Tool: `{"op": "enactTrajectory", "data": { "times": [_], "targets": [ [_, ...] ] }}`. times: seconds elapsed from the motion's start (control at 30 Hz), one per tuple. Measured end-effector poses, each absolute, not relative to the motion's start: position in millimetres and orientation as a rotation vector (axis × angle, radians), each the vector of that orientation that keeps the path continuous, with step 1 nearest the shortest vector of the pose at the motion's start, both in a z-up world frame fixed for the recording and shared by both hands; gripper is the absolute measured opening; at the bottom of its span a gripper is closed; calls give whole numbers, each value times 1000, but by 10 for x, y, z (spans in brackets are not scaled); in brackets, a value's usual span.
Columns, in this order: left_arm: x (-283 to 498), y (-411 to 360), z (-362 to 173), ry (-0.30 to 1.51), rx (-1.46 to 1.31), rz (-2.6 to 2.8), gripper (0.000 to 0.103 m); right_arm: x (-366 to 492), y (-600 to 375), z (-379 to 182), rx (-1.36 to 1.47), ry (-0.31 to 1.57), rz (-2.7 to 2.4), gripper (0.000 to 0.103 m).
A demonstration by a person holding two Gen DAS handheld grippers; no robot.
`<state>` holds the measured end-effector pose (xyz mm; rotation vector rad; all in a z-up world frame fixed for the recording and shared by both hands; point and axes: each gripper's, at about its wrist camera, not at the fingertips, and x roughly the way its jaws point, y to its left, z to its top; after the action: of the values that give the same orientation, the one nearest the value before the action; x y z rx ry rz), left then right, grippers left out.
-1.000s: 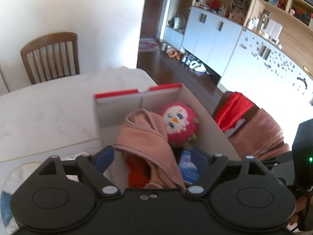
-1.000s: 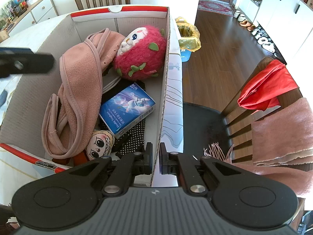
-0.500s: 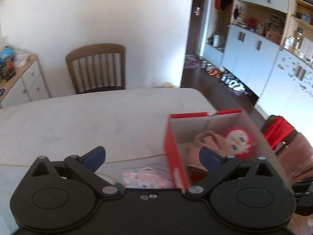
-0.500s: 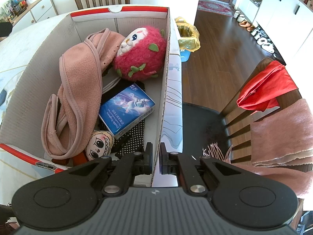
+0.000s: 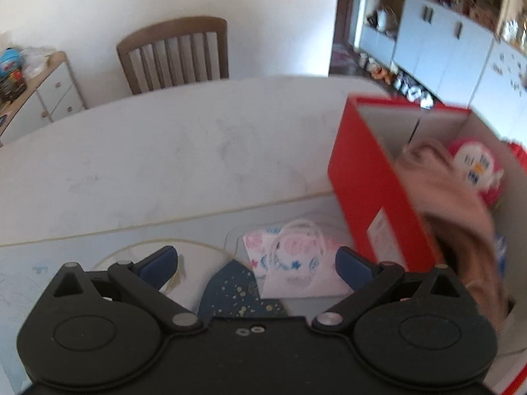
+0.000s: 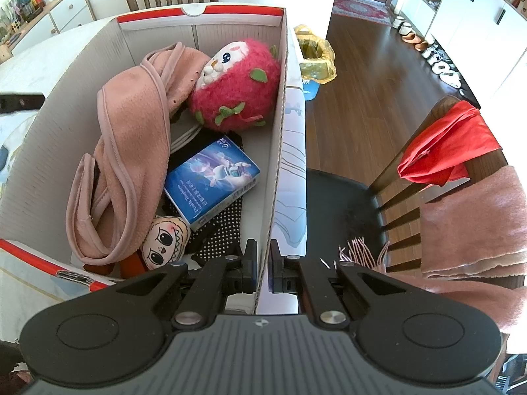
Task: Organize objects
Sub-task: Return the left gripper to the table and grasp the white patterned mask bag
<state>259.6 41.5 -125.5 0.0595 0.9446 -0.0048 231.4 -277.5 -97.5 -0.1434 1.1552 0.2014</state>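
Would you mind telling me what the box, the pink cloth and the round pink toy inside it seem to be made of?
The box looks like corrugated cardboard: matte, ribbed inner walls, a thin raw edge. The pink cloth seems soft fleece, nappy with a stitched smooth border. The round pink toy looks like fuzzy plush, though its filling cannot be seen.

The box [image 6: 280, 131] stands on the table [image 5: 164, 164], at its right edge. In it, the towel [image 6: 131, 138] lies left, the plush toy [image 6: 237, 85] far right, the packet [image 6: 210, 181] nearer, the doll [image 6: 163, 245] nearest. Left of the box (on the table) lies a pouch [image 5: 293, 263]; a chair [image 5: 174, 52] stands beyond.
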Motion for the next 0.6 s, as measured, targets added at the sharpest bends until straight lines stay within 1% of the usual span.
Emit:
{"op": "enactTrajectory", "data": {
  "times": [0.17, 0.6],
  "targets": [
    [2634, 429, -1438, 966, 97, -68, 101, 2328, -2758, -979, -149, 1161, 199, 6],
    [2862, 441, -1658, 999, 157, -217, 101, 2354, -2714, -988, -160, 1179, 181, 6]
  ]
}}
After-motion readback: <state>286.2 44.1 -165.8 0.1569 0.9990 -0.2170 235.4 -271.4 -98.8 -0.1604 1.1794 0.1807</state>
